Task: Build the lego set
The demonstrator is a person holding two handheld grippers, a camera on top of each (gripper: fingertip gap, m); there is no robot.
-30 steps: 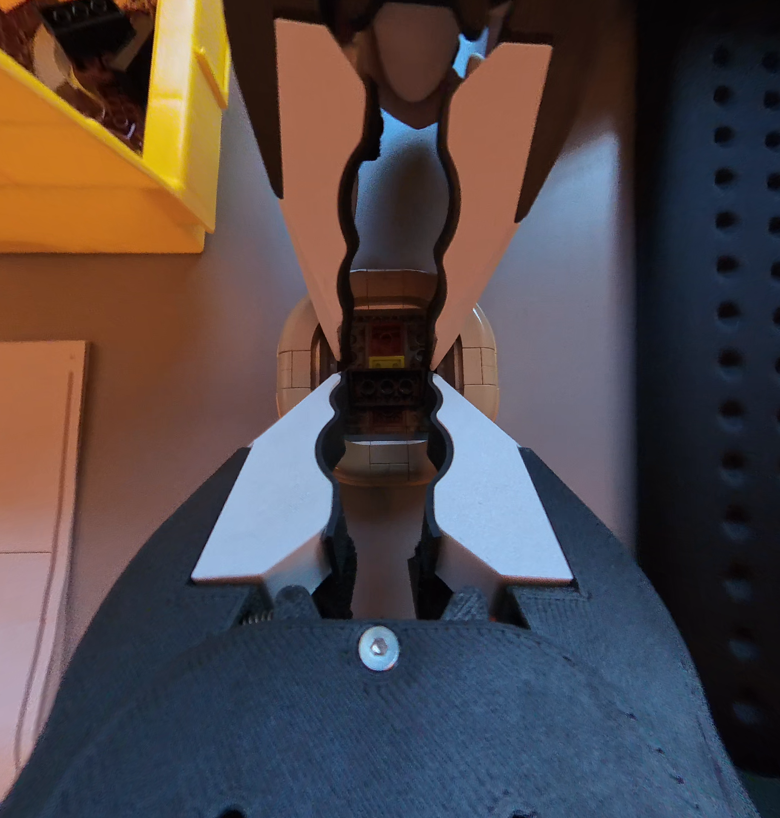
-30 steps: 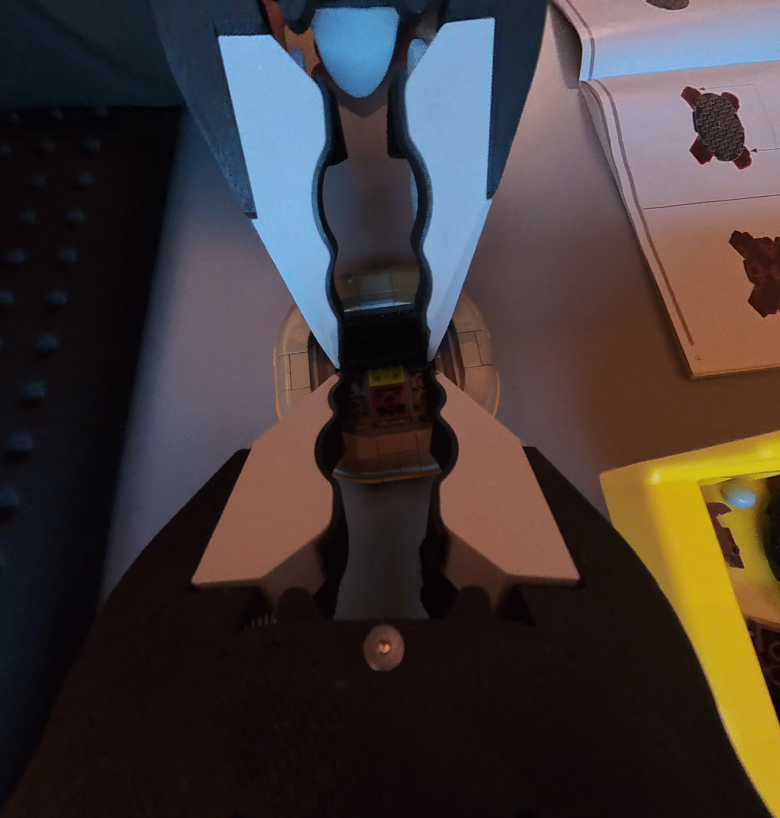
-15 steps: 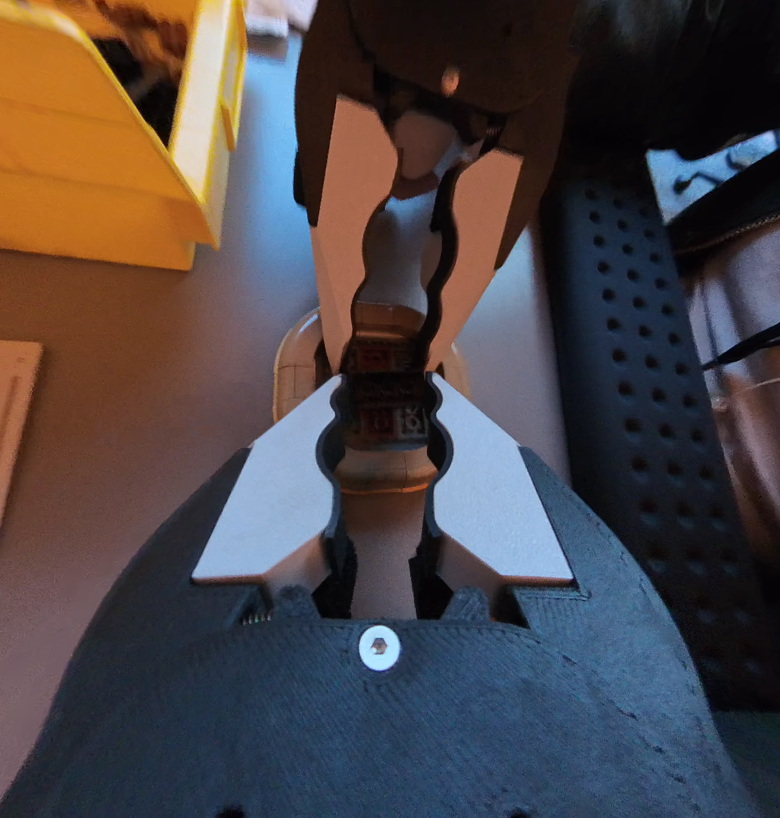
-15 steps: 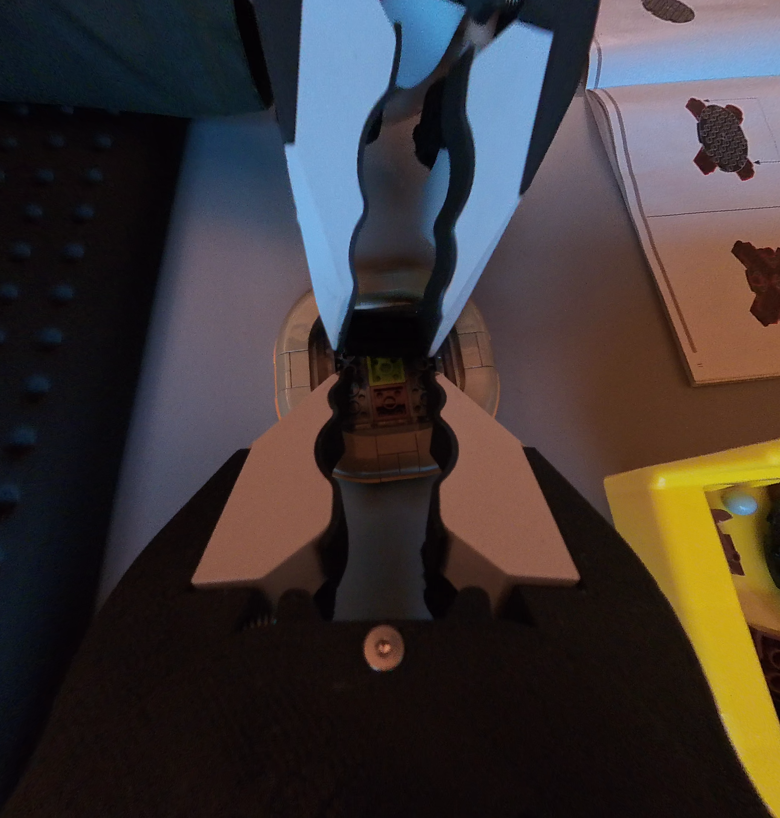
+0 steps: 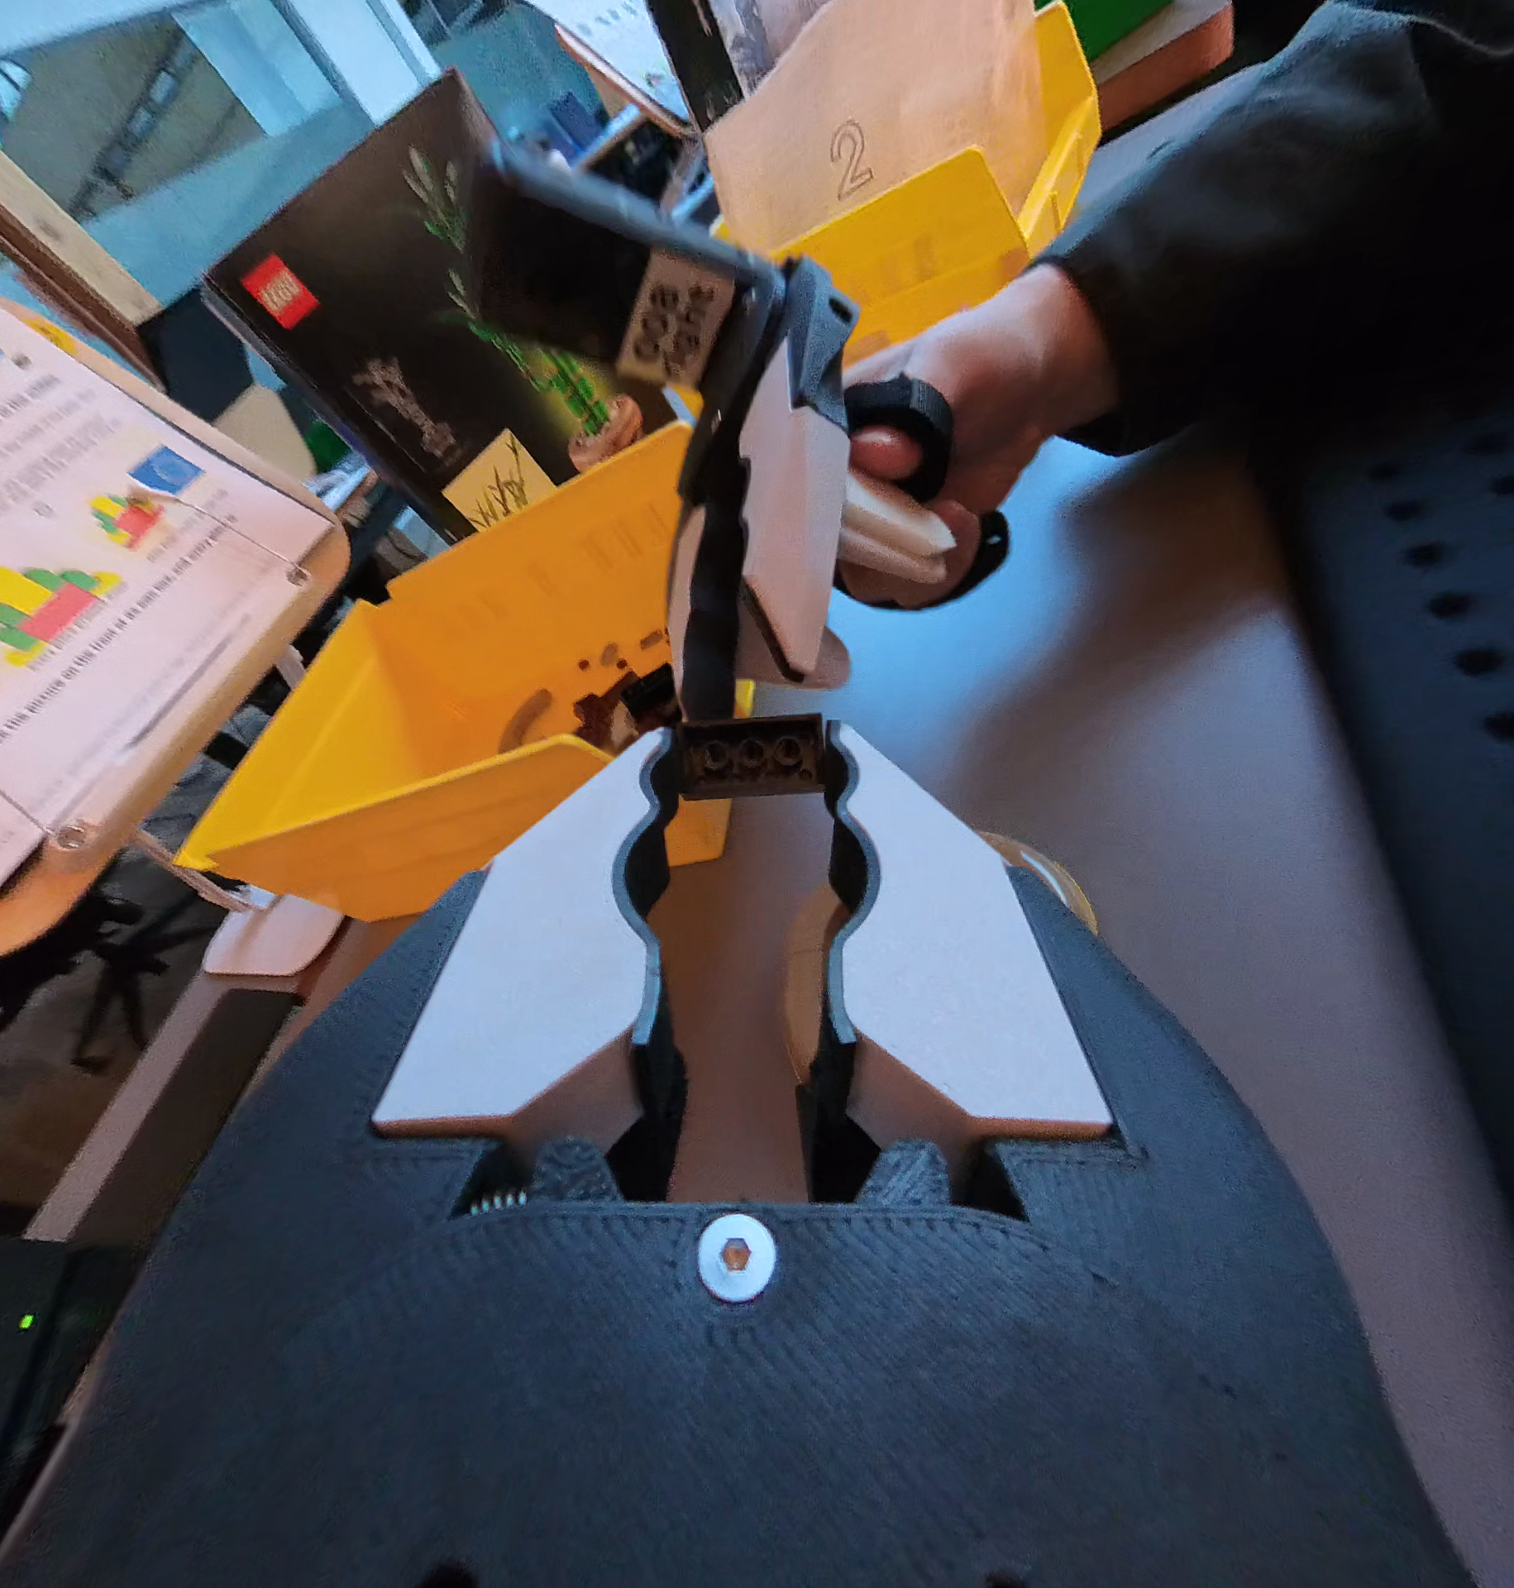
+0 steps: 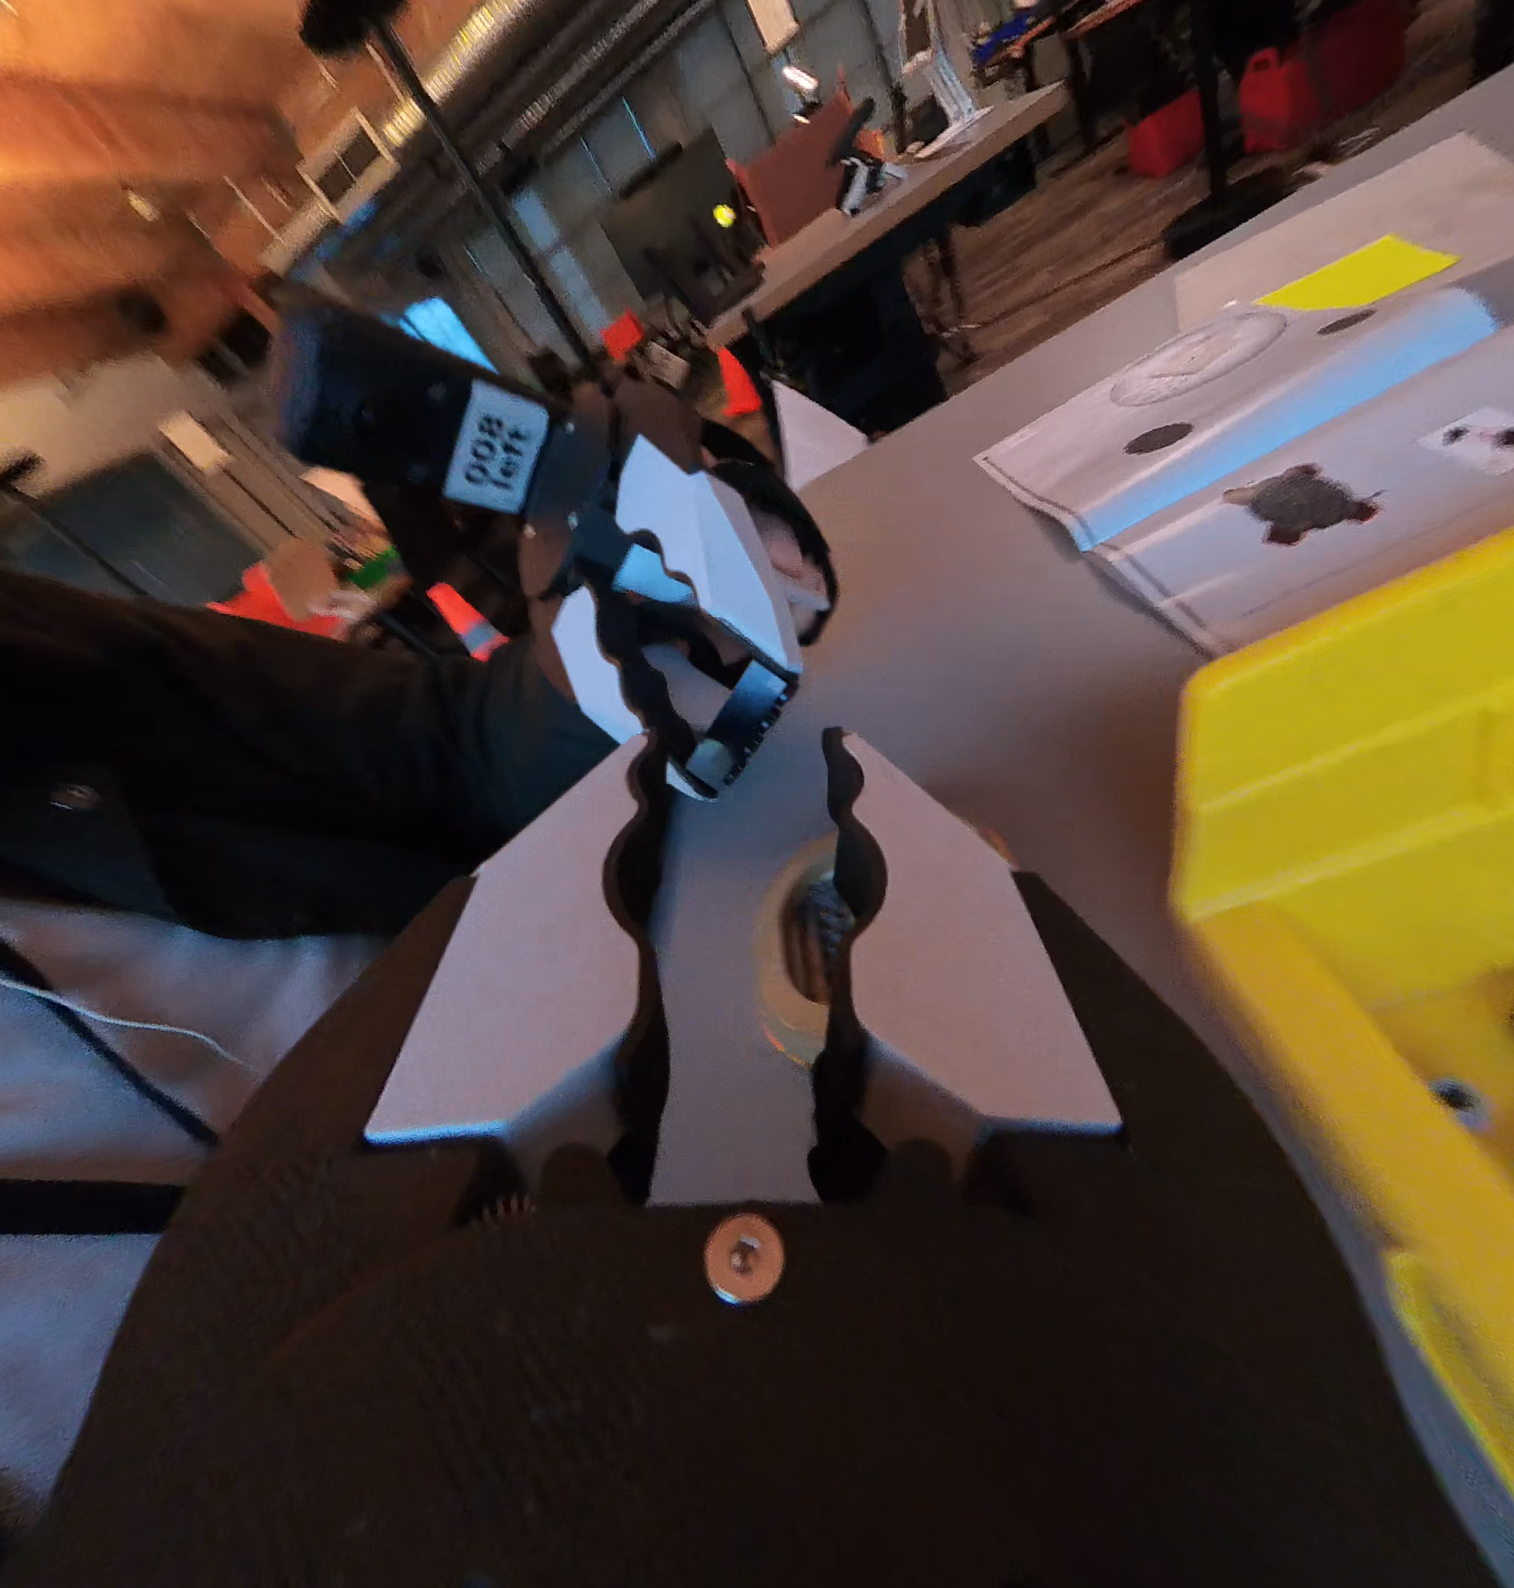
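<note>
Left tongs (image 5: 749,756) clenched on a dark brick (image 5: 751,756) at their tips, lifted clear of the counter (image 5: 1165,773). Right tongs (image 6: 744,756) released, empty. Round tan build (image 6: 792,945) sat below them. Judged mid-transfer; next, line up and press the brick down.

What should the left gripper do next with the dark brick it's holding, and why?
Probably bring the dark brick down toward the round tan model. The left gripper pinches the brick in the air, away from the model, and the right gripper is open and empty.
</note>
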